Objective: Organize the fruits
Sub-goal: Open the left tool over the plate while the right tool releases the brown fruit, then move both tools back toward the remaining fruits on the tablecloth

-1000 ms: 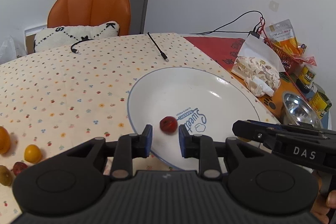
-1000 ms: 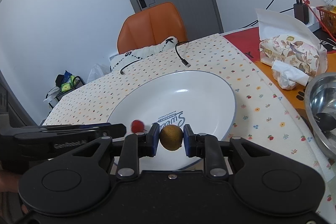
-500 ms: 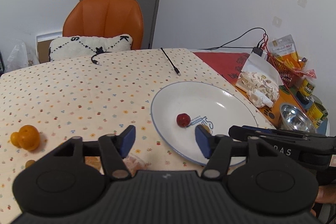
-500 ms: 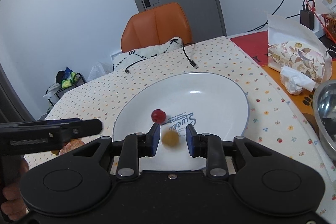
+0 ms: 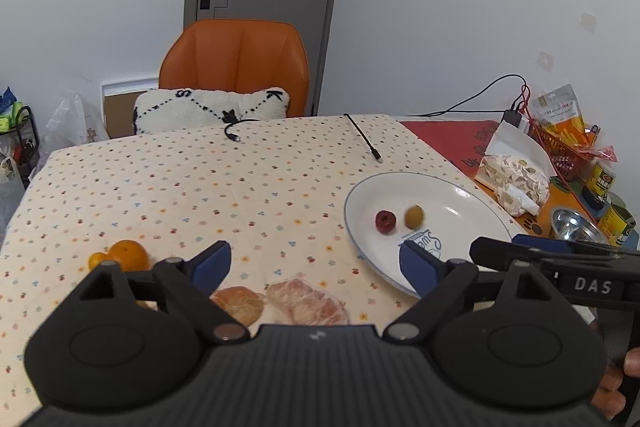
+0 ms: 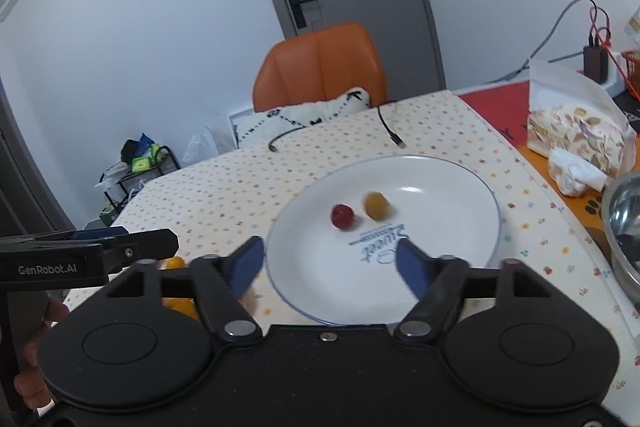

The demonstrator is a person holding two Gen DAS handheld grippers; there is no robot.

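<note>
White plate (image 6: 472, 187) now holds 2 fruits, red fruit (image 6: 342, 216) and brown fruit (image 6: 376, 205), both just released; left gripper (image 5: 316, 265) and right gripper (image 6: 330, 267) opening, empty. More fruit waits on the cloth.

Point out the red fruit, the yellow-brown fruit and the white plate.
red fruit (image 5: 385, 221), left wrist view, centre of its top.
yellow-brown fruit (image 6: 377, 205), right wrist view, middle of its blurred body.
white plate (image 6: 440, 187), right wrist view, bare inner surface.

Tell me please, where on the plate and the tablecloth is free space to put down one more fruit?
The plate is bare except the red fruit and yellow-green fruit near its middle. The tablecloth is bare between the plate and cable ends. It is crowded near the oranges and peeled citrus.
</note>
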